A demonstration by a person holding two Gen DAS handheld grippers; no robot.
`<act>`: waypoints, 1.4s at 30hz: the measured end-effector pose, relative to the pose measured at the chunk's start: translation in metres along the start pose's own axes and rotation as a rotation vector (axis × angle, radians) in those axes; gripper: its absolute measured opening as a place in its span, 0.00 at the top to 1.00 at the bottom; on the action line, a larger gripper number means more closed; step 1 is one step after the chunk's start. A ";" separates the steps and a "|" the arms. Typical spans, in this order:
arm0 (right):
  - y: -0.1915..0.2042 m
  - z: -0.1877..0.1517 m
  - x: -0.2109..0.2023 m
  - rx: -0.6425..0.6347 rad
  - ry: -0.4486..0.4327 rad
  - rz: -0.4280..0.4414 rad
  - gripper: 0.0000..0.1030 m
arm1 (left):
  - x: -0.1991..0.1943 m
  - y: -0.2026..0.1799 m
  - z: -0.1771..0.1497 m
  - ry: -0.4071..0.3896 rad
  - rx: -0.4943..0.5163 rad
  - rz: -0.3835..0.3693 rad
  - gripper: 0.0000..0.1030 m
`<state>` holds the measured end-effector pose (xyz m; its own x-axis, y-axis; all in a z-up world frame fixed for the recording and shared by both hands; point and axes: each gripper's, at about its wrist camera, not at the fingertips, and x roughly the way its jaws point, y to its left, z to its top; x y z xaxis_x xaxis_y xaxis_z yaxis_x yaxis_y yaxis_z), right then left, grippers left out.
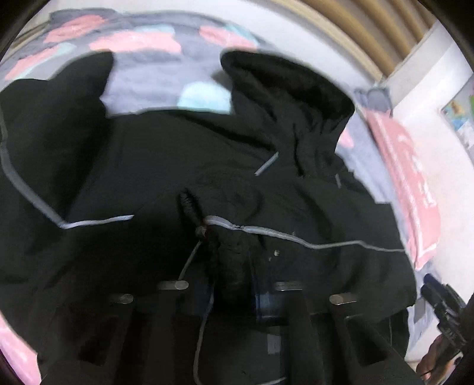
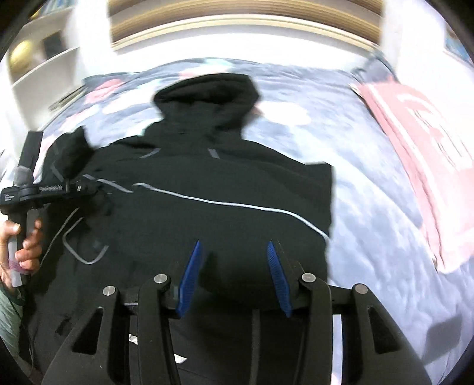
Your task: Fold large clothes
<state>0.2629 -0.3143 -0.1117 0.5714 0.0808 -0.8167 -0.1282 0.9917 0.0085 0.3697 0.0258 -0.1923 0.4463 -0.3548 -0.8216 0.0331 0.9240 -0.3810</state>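
A large black hooded jacket [image 2: 207, 189] with thin grey piping lies spread on a bed, hood [image 2: 207, 91] at the far end. In the left wrist view the jacket [image 1: 177, 165] fills the frame. My left gripper [image 1: 234, 266] is shut on a bunched fold of the jacket's sleeve cuff, and its blue pads are mostly hidden by fabric. It also shows in the right wrist view [image 2: 89, 186] at the jacket's left side. My right gripper [image 2: 234, 254] is open and empty, above the jacket's near hem, blue fingers [image 2: 191, 266] spread apart.
The bed has a grey blanket [image 2: 370, 183] with pink and pale blue patches. A pink cloth [image 2: 420, 154] lies on the right side of the bed. A wooden headboard [image 2: 237, 17] and white shelves [image 2: 44, 59] stand beyond.
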 end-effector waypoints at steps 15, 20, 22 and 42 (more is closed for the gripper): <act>0.002 -0.002 0.121 0.112 0.183 0.035 0.53 | -0.001 0.072 -0.012 0.045 -0.032 0.077 0.76; -0.011 -0.001 0.111 0.150 0.191 0.077 0.52 | -0.038 0.063 -0.012 -0.037 0.000 0.075 0.65; -0.009 0.001 0.100 0.146 0.187 0.069 0.48 | -0.063 0.051 -0.016 -0.117 0.045 0.099 0.49; 0.050 -0.028 0.098 -0.059 0.020 0.015 0.15 | 0.014 -0.012 -0.046 -0.041 0.185 0.174 0.29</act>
<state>0.2898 -0.2599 -0.2071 0.5526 0.0931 -0.8282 -0.1843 0.9828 -0.0125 0.3347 0.0029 -0.2190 0.4951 -0.1852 -0.8489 0.1137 0.9824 -0.1481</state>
